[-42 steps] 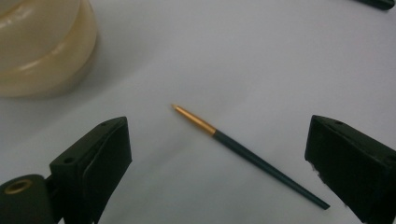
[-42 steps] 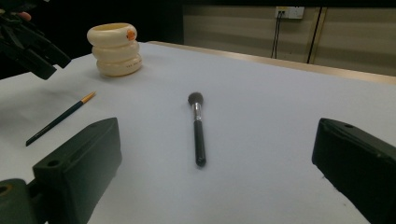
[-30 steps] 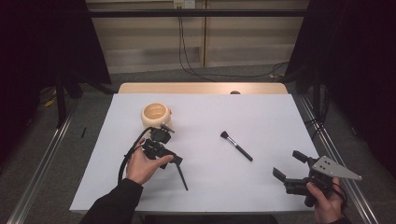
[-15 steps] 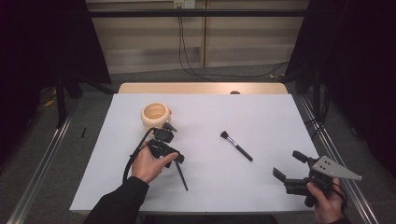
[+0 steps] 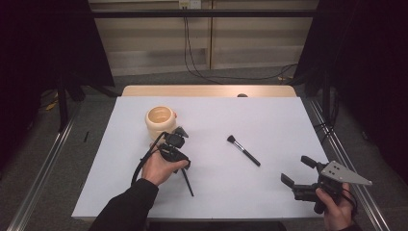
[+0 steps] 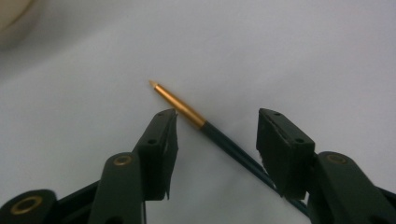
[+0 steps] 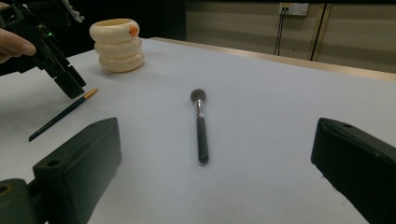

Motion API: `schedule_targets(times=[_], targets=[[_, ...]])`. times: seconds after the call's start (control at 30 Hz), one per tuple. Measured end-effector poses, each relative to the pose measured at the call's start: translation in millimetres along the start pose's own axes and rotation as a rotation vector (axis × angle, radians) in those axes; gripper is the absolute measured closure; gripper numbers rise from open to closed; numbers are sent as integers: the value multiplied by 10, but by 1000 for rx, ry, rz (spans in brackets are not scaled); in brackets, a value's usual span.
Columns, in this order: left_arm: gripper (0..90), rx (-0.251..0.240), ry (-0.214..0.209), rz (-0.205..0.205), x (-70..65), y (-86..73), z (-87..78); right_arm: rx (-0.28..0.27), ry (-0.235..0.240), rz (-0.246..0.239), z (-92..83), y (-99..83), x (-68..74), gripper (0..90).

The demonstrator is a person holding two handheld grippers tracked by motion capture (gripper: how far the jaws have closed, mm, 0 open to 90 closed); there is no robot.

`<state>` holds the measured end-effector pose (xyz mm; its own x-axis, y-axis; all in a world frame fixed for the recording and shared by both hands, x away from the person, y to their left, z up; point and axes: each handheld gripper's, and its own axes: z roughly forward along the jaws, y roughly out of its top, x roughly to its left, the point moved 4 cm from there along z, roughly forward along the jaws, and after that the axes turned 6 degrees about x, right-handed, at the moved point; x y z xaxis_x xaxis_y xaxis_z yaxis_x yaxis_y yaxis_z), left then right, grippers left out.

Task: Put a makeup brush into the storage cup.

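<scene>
A thin paintbrush [image 6: 180, 103] with a gold tip and a dark handle lies on the white table [image 5: 269, 120]. My left gripper [image 6: 218, 116] points down over it with a jaw on each side of the handle. The jaws have just been closing, and gaps still show between pads and brush. In the high view the left gripper [image 5: 178, 159] covers the brush's tip, and the handle [image 5: 188, 185] runs toward the front edge. My right gripper [image 5: 296, 175] is open at the front right, aimed at a black makeup brush [image 7: 200, 126] lying mid-table.
A cream ribbed pot [image 5: 159, 120] stands just behind the left hand, seen also in the right gripper view [image 7: 116, 44]. The makeup brush [image 5: 243, 150] lies slanted right of centre. Metal rails run along both sides of the table.
My left hand and its gripper have shifted slightly to the right over the thin paintbrush. The right gripper has kept still.
</scene>
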<state>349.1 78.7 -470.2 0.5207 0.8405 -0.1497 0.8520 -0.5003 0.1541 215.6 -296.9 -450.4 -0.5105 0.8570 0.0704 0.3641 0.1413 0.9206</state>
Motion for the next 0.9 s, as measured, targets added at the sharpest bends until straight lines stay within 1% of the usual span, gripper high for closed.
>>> schedule_targets(times=[0.03,0.07,0.1,0.17,0.2,0.23,0.27,0.3,0.33,0.37,0.4,0.43,0.47,0.5,0.57,0.6,0.63,0.67,0.7,0.73,0.77,0.83,0.87,0.9], targets=[[496,2,-2,-6,2,4,6,0,0,0,0,0,2,10],[510,6,6,-14,8,9,9,2,2,-1,-2,1,3,10],[511,1,11,-23,13,16,14,0,0,-2,2,1,2,10],[512,13,10,-49,16,32,32,-1,-3,-2,3,1,0,11],[514,14,16,-47,23,38,41,3,0,1,2,0,1,10],[523,35,17,-47,25,38,49,2,-1,0,3,0,0,10],[525,39,24,-54,26,40,61,2,1,0,2,0,0,10],[525,41,22,-63,17,40,72,2,3,-1,0,-1,0,10],[527,61,23,-58,24,36,76,3,5,1,-1,-1,2,10],[529,69,25,-62,21,35,90,3,5,1,-1,-2,1,10],[537,73,25,-58,20,36,99,4,5,1,-1,-2,1,11],[543,74,25,-65,13,36,106,4,5,1,0,-2,1,10],[550,78,38,-64,7,35,123,2,4,-1,0,-1,0,10],[556,90,45,-50,11,33,128,1,3,-1,0,0,1,10],[568,102,67,-48,0,43,134,-1,1,-5,3,0,0,10],[576,110,68,-38,6,50,137,4,11,-2,2,-3,4,10],[579,117,73,-42,1,57,140,4,8,1,3,-3,5,10],[597,123,88,-40,-7,62,146,4,7,1,3,-3,5,10],[617,136,97,-8,9,67,140,5,9,-1,1,-4,5,10],[625,139,101,-10,6,71,143,4,7,1,2,-3,5,10],[633,134,99,-27,-3,74,154,5,9,-2,0,-4,4,10],[635,134,100,-24,-3,74,158,3,6,5,1,-3,4,10],[636,139,109,-7,-14,65,157,4,7,2,2,-4,5,11],[637,142,113,-2,-16,61,156,5,5,2,2,-4,6,11]])
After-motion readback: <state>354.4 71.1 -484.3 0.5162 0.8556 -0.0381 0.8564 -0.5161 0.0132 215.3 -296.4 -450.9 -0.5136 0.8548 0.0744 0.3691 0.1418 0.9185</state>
